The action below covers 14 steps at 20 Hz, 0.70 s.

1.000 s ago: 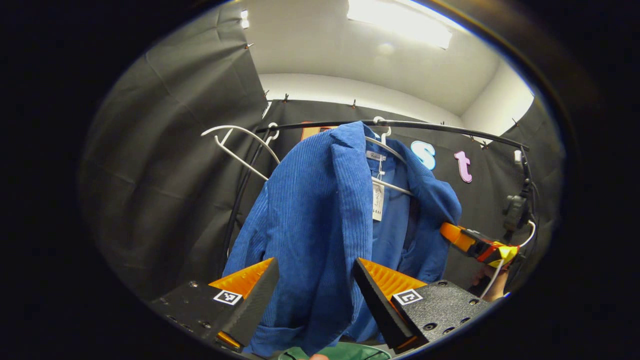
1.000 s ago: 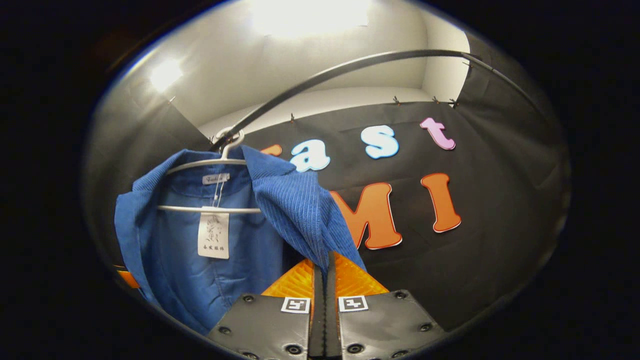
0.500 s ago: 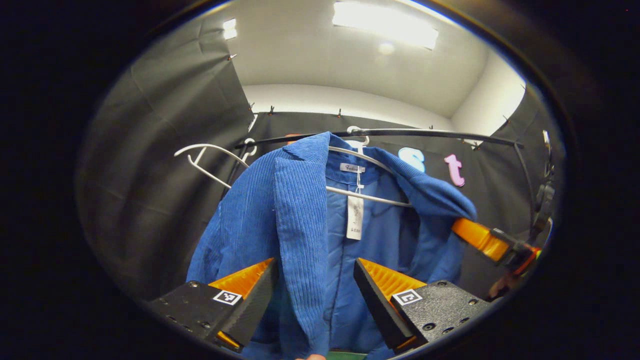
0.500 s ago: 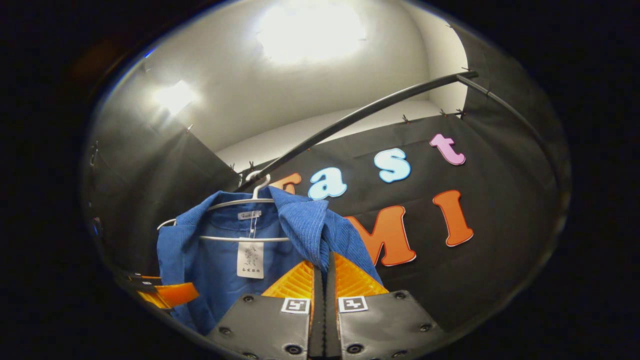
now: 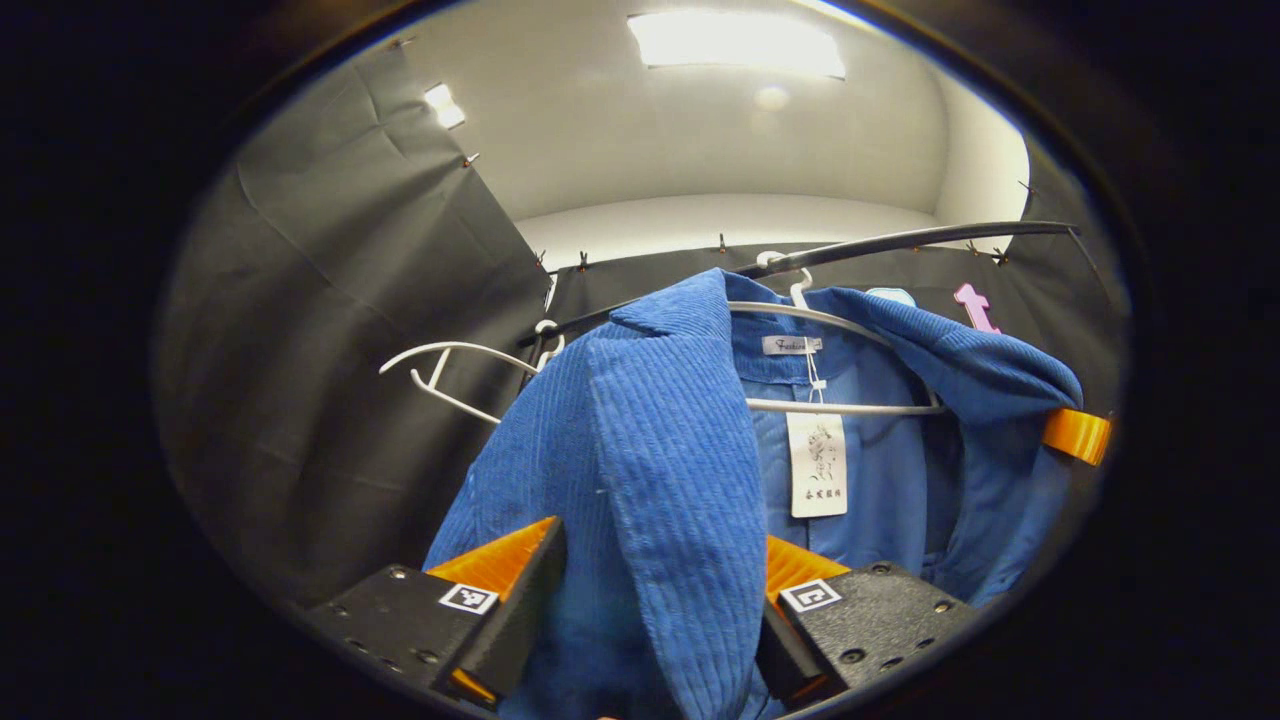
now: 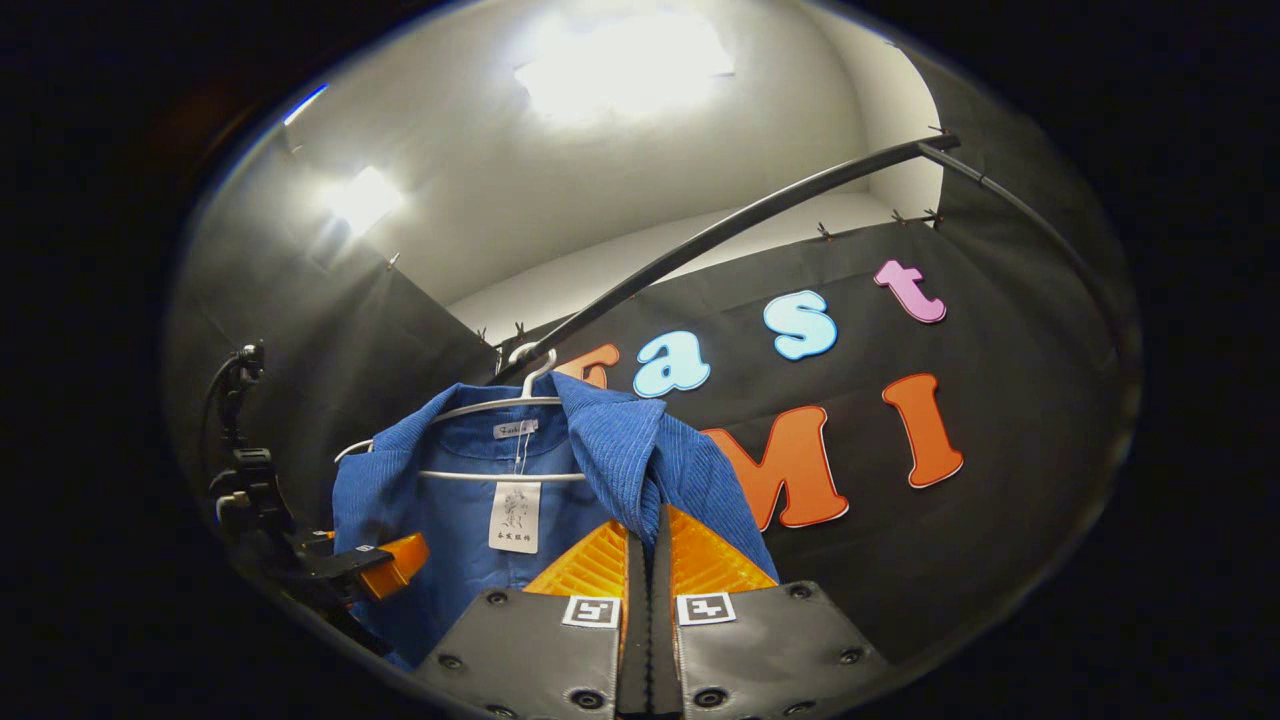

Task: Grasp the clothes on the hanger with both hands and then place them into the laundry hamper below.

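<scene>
Your right gripper is pinching the blue corduroy jacket at its front edge: both orange fingers are pressed together with a fold of cloth running down between them. Your left gripper is standing spread, with the jacket's other front panel hanging down between its fingers; the cloth is covering most of the far finger, so I cannot tell whether either pad is touching it, but they are not clamping.

The jacket is hanging on the white hanger, which is hooked over the black rail, with both shoulders draped on it. The hamper is somewhere below.

What could go wrong: you are holding with one side only. If you are pulling down now, the jacket is likely to slew toward the right gripper, drag the hanger along the rail, or lift its hook off. The left panel is thick and ribbed; closing on only its edge risks a slip. An empty white hanger is sitting just beside on the rail and could get knocked.

As for writing: a small neck label and a white paper swing tag are showing inside the collar, both printed, both too small to read.
</scene>
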### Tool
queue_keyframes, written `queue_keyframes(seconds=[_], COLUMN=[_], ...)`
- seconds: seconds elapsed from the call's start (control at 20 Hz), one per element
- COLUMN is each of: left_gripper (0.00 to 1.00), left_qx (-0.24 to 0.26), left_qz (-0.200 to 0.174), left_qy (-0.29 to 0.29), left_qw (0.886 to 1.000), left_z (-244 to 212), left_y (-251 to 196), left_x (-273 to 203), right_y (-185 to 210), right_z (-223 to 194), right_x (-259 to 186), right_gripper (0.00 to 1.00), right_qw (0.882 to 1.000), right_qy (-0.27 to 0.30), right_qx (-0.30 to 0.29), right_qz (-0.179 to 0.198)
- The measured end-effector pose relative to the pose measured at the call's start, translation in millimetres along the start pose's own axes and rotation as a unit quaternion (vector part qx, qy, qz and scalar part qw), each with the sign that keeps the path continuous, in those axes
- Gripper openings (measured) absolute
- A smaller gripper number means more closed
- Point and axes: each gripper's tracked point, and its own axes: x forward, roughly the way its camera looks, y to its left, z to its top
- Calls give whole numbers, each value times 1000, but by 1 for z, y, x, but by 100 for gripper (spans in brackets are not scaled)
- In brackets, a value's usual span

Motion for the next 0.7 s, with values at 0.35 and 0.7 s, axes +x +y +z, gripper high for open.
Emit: queue_keyframes(seconds=[0.35, 0.7], left_gripper=[9, 8], left_qx=[-6, 101], left_qz=[-44, -2], left_qy=[-27, -128], left_qw=[999, 987], left_z=[51, 173], left_y=[22, 49], left_x=[1, 7], right_y=[-4, -7], right_z=[1, 8], right_x=[9, 22], right_gripper=[7, 7], right_qw=[1000, 999], right_qy=[1, 1], right_qx=[-18, -26], right_qz=[-14, -26])
